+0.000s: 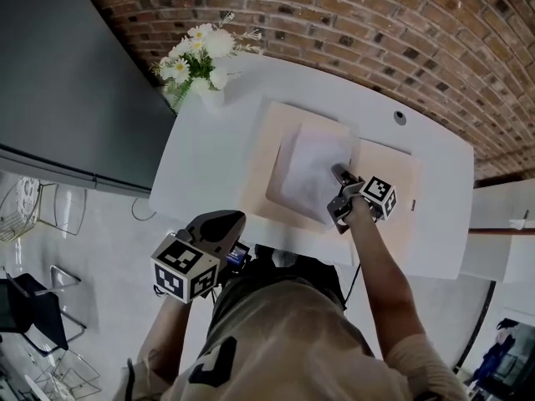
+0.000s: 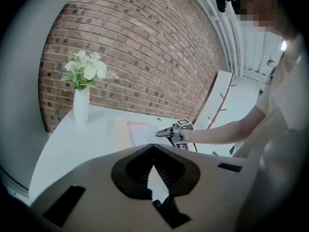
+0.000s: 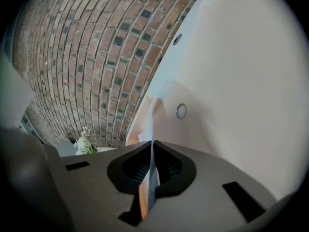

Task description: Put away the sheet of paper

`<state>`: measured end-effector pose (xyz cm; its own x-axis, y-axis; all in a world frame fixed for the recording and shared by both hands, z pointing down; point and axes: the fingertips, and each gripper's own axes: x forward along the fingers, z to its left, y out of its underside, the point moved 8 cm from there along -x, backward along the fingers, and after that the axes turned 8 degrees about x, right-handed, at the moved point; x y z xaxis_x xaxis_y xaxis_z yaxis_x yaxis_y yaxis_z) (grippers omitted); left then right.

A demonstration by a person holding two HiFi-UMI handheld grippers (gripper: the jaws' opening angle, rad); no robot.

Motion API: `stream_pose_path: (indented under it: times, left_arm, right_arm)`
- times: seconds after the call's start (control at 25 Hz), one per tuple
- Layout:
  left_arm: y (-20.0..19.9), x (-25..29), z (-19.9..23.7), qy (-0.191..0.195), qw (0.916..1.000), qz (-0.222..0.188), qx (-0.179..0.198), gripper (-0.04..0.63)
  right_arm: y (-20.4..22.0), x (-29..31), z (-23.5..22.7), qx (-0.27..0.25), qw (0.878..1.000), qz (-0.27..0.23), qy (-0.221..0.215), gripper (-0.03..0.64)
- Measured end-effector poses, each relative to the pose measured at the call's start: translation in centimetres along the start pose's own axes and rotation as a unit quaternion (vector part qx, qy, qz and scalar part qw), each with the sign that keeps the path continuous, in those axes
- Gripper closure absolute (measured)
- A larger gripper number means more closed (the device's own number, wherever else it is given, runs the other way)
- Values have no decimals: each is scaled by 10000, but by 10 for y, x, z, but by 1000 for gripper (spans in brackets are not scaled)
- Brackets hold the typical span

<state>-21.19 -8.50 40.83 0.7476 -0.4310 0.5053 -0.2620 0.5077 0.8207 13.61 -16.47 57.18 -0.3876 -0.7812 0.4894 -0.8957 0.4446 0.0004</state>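
Clearly the right gripper (image 1: 339,175) is doing the work: its jaws are pinched tight on the near edge of the sheet of paper (image 1: 311,165). The sheet spreads ahead and slightly left of that claw, its long axis seemingly pointing away toward the brick wall (image 1: 376,23). Beneath it lies an open beige folder (image 1: 261,161). The left gripper (image 1: 227,222) hangs well behind the claw, to its left, jaws together on nothing, so the right hand is nearer.

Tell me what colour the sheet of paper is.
The sheet of paper is white; the head view shows it best.
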Motion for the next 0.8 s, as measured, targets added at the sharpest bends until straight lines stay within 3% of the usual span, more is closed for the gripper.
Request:
stream_pose_path:
  times: [0.32, 0.8]
  left_arm:
    - [-16, 3, -19, -216, 9996, 73, 144, 580]
    - [-16, -2, -57, -942, 9955, 91, 74, 580]
  right_arm:
    - [0, 1, -5, 133, 9996, 202, -143, 593]
    - [-6, 9, -11, 289, 9970, 535, -479, 593]
